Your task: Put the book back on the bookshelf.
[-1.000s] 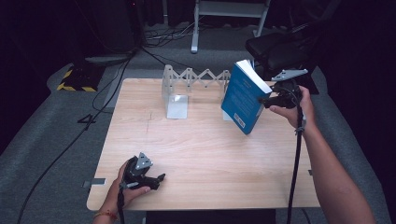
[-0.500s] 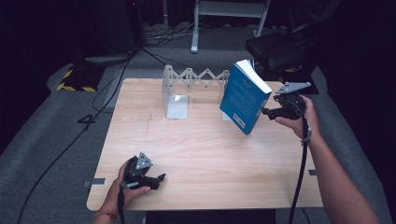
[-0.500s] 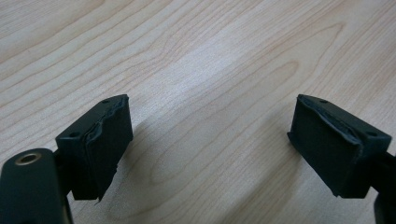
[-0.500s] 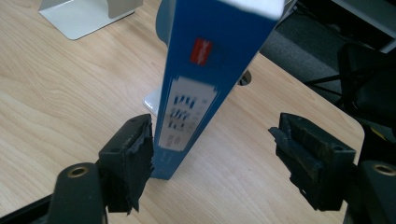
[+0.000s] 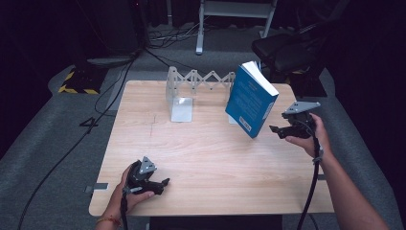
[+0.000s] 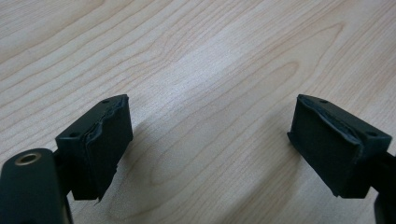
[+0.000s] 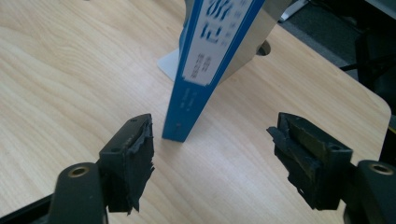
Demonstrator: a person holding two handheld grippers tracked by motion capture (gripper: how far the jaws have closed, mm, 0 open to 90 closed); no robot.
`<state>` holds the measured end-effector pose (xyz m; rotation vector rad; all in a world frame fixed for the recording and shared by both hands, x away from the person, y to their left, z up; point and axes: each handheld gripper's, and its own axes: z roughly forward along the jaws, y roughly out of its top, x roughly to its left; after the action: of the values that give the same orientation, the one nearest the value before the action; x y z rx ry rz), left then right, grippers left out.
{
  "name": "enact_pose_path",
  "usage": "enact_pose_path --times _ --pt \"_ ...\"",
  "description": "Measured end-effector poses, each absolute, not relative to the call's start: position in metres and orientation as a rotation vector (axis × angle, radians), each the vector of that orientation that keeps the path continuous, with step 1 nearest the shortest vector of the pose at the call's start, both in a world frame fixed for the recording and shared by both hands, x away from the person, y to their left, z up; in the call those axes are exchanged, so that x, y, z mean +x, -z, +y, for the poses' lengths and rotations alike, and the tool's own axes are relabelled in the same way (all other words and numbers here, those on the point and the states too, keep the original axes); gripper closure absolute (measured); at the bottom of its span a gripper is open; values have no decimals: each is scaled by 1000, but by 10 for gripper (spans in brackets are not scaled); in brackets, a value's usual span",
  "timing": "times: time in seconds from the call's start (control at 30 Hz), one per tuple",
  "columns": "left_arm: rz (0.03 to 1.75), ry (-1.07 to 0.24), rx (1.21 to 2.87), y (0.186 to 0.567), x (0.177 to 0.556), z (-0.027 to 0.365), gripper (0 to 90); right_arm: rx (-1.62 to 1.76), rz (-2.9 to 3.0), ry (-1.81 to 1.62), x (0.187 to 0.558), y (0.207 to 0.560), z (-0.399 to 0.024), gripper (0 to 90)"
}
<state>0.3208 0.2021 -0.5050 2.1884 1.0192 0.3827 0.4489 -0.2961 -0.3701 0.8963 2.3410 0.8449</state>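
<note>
The left gripper (image 5: pixel 160 182) lies low near the tabletop's (image 5: pixel 215 158) near edge, held in the person's left hand (image 5: pixel 128 190) with the forearm coming in from below; its jaws stand wide apart with nothing between them. The right gripper (image 5: pixel 276 130) is held higher at the far right in the right hand (image 5: pixel 309 136), forearm stretched forward, jaws spread wide and gripping nothing.

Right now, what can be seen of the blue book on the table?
The blue book is a thick paperback with a blue cover, a white label panel low on the spine and white page edges on top. It stands tilted on its bottom edge at the table's far right, leaning back against a metal bookend of the silver folding rack behind it. The open right gripper sits just beside it, not touching.
</note>
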Motion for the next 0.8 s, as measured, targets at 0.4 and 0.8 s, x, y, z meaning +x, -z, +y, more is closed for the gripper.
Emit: enact_pose_path --times 0.4,0.8 --pt "1011 -387 2197 505 321 202 137 862 2388 -817 426 406 -306 290" --pt "1011 -386 2195 505 321 202 137 840 2440 -852 403 443 -322 288"
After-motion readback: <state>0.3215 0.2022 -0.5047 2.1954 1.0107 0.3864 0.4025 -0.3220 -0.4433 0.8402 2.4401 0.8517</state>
